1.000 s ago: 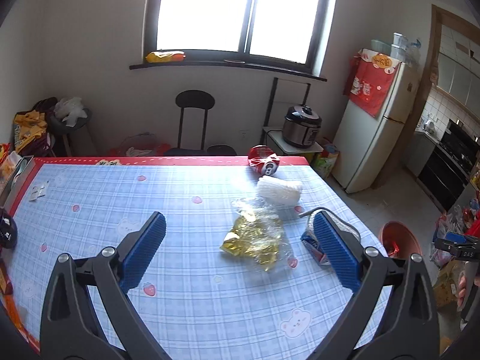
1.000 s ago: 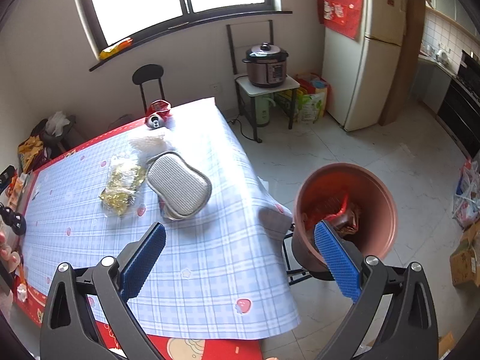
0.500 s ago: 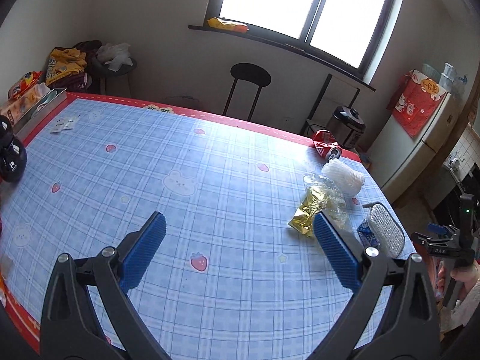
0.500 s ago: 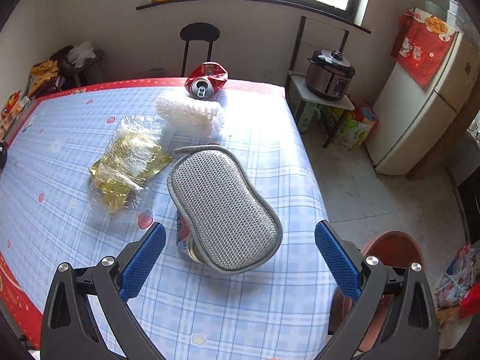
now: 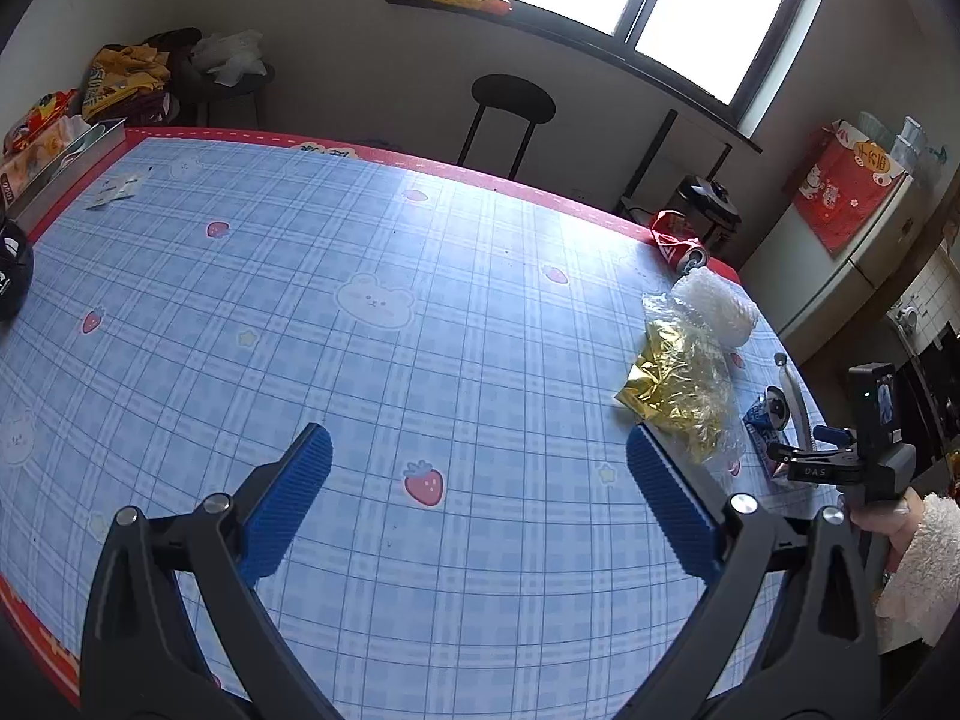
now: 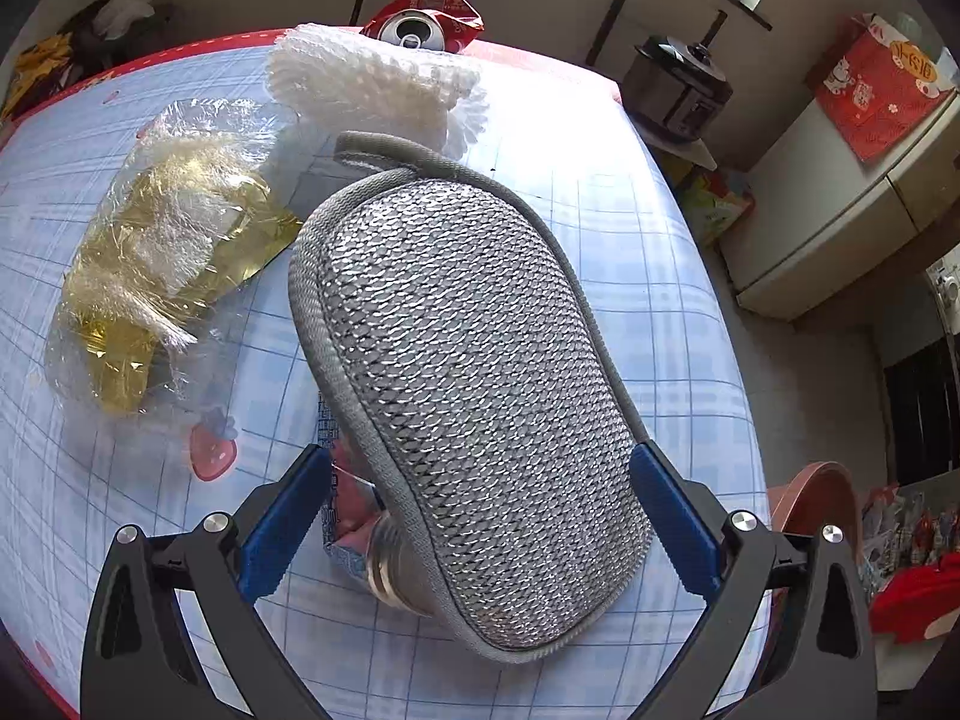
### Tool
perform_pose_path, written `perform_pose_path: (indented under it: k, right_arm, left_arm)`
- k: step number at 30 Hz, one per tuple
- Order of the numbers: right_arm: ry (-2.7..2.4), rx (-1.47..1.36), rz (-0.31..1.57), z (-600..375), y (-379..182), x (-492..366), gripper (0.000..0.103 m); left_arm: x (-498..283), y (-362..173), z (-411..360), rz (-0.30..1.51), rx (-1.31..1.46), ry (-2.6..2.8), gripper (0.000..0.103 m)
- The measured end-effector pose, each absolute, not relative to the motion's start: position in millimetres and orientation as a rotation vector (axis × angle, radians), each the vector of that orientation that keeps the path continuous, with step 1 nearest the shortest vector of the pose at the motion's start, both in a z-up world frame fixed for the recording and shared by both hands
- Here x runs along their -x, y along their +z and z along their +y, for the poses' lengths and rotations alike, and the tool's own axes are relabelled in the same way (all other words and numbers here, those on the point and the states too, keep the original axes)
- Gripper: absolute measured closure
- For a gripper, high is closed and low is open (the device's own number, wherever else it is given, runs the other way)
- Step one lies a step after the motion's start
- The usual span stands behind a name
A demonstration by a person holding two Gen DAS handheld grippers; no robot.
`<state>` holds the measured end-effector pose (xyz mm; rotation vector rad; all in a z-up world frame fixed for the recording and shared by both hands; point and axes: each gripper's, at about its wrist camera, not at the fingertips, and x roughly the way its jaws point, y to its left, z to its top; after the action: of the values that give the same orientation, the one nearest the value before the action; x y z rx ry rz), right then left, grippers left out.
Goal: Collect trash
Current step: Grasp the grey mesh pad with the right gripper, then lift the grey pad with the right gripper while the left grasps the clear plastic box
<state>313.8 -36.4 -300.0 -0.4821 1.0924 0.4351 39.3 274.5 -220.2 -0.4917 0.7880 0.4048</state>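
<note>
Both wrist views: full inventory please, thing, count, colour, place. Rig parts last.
scrub pad: 1, grey-silver mesh, near right table edge, lying on the blue can
blue can: 1, blue and pink, crushed, under the pad
plastic wrapper: 1, clear with gold foil, left of the pad
foam netting: 1, white, beyond the pad
red can: 1, red, crushed, far table edge
tablecloth: 1, blue plaid, red border, covers table
stool: 1, black, behind table
bin: 1, reddish, on floor right of table
fridge: 1, cream, right wall
left gripper: open over bare cloth
right gripper: open, straddling the pad
hand: 1, fluffy white sleeve, holding right gripper
</note>
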Motion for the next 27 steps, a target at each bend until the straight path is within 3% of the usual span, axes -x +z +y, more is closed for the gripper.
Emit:
perform_pose_path:
  k: [4,6,7,12,20,27]
  right_arm:
    - [0.455,0.396,1.117,-43.4,-294.0,-313.3,0.024]
    - [0.472,0.308,1.144,-53.3,-289.1,-316.8,0.041]
    - [0.481,0.256,1.154,-58.5,-286.2,-319.3,0.041]
    - [0.529,0.096,1.155,-72.9,-269.8,-312.5,0.065]
    - [0.57,-0.024,1.129,-86.8,-256.5,-286.0,0.08]
    - [0.574,-0.152,1.142,-101.8,-258.6,-267.4,0.081]
  left_arm:
    - [-39.1,-227.4,275.0,0.794,0.526,0.389,0.006]
    - [-41.0,-230.8,272.7,0.803,0.526,0.392,0.006]
    - [-42.0,-232.4,271.1,0.806,0.525,0.389,0.006]
    - [-48.9,-238.1,260.0,0.818,0.536,0.34,0.006]
    - [-69.6,-234.8,246.6,0.833,0.509,0.293,0.006]
    - [-110.8,-242.5,230.1,0.815,0.585,0.2,0.006]
